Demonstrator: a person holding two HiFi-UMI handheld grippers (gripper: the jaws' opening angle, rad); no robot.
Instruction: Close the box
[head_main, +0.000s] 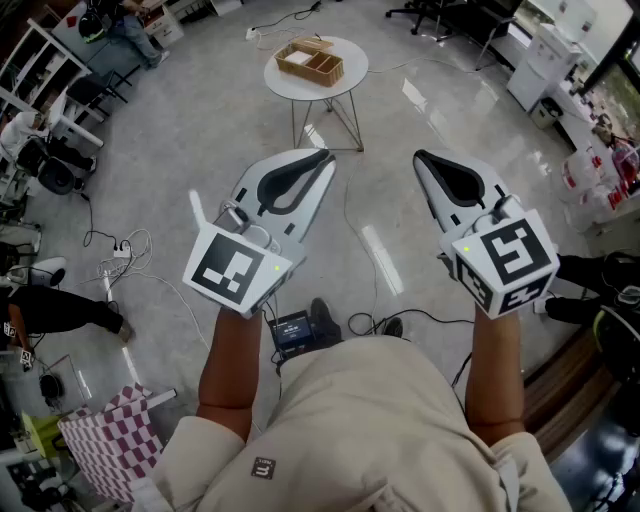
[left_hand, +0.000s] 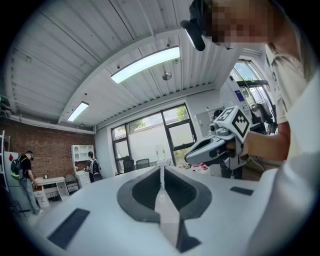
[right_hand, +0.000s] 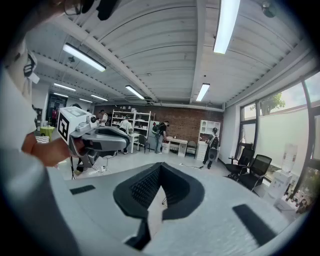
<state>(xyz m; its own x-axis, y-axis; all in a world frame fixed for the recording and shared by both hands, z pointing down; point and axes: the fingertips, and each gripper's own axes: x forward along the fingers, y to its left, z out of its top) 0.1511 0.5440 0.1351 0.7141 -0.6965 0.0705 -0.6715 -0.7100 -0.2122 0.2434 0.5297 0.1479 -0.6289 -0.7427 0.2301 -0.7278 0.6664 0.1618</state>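
While both tools hang in the air on the wearer's side of it, the round white table on thin wire legs (head_main: 350, 62) serves as the one work surface in view.

- Task item: light wooden box with inner dividers (head_main: 310, 63), resting on the table top, centre-left; its compartments show from above, so the top stands open. Well apart from both grippers.
- Left gripper, white with black-lined jaws (head_main: 325, 155) (left_hand: 161, 170): on the wearer's side of the table, jaws pressed together at the tips, nothing between them.
- Right gripper, same make (head_main: 420, 156) (right_hand: 160, 167): on the wearer's side of the table and to its right, jaws likewise closed, holding nothing.
- Floor: glossy grey concrete (head_main: 200, 130), running all round the table, with window glare just right of its legs.
- White power strip with loose cables (head_main: 120, 250): on the floor, left of the table and nearer the wearer.
- Purple-and-white checked cloth (head_main: 110, 445): far to the near left of the table.
- White cabinet (head_main: 540, 65): well right of the table.
- Black office chairs (head_main: 440, 15): beyond the table, to the right.
- Room shell, seen from the gripper views: white ribbed ceiling with long strip lights (right_hand: 225, 20), red brick wall (right_hand: 175, 122), tall dark-framed windows (left_hand: 150, 140), white shelving (right_hand: 130, 122), several people standing by desks (right_hand: 159, 135).
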